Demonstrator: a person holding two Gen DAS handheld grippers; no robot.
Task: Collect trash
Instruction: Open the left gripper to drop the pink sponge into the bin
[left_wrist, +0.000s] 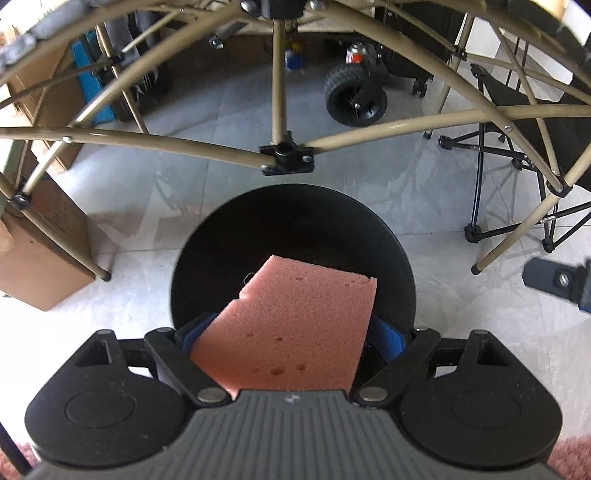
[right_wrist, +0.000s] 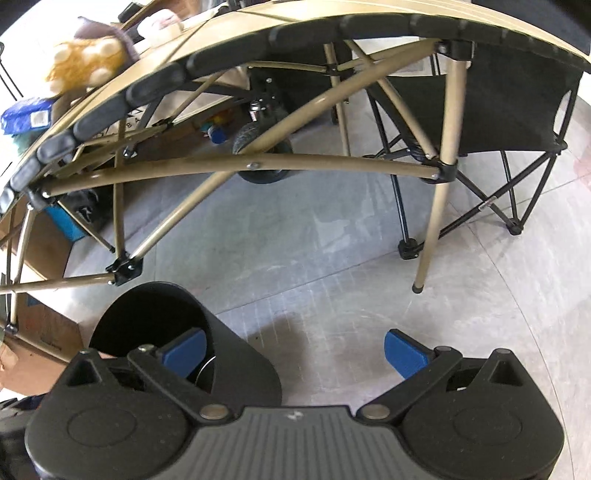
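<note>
The black bin is standing open-mouthed on the floor, nothing covering its opening but the pink sponge hanging over the near rim. Just beyond it, tan frame bars are crossing low, closing the far side. A cardboard box is crowding the left; folding chair legs are blocking the right. Bare tile is lying open right of the bin.
</note>
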